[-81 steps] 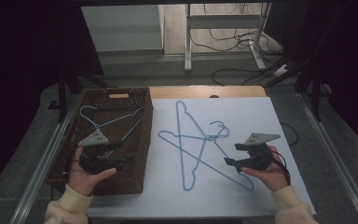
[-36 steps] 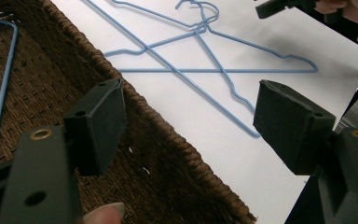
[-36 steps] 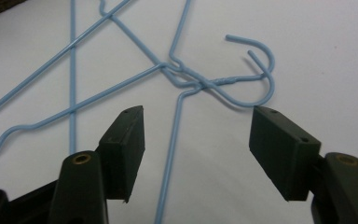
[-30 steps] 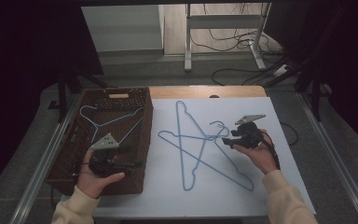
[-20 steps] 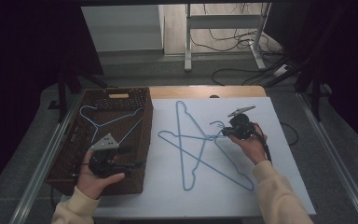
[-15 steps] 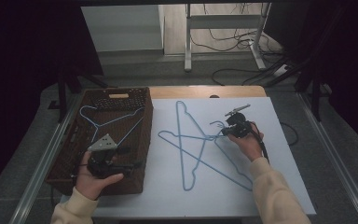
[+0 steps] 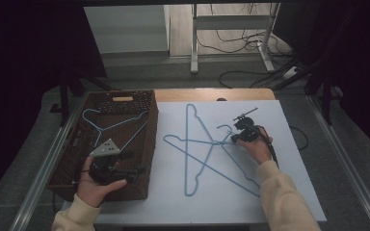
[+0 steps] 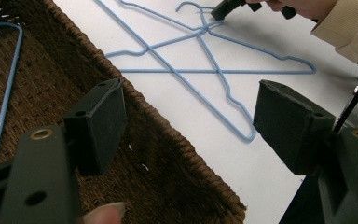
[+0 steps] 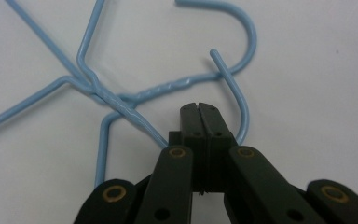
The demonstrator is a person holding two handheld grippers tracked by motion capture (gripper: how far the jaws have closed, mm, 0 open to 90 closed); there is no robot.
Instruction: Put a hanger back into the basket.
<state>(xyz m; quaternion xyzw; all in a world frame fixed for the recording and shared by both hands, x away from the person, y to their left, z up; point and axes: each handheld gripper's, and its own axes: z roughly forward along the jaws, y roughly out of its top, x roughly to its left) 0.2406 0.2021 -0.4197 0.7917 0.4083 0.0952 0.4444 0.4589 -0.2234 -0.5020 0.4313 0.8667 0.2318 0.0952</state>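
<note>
White tabletop (image 7: 289,192), right claw (image 7: 232,139) lowered, closed.

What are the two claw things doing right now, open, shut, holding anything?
Left gripper: open, holding nothing, above the wicker basket.
Right gripper: jaws just closed, pressed together at the blue hangers' hooks; whether wire is pinched cannot be told.

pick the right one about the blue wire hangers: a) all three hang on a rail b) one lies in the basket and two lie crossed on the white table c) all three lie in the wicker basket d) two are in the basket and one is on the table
b: in the high view one hanger lies in the wicker basket, and two crossed hangers lie on the white table.
</note>
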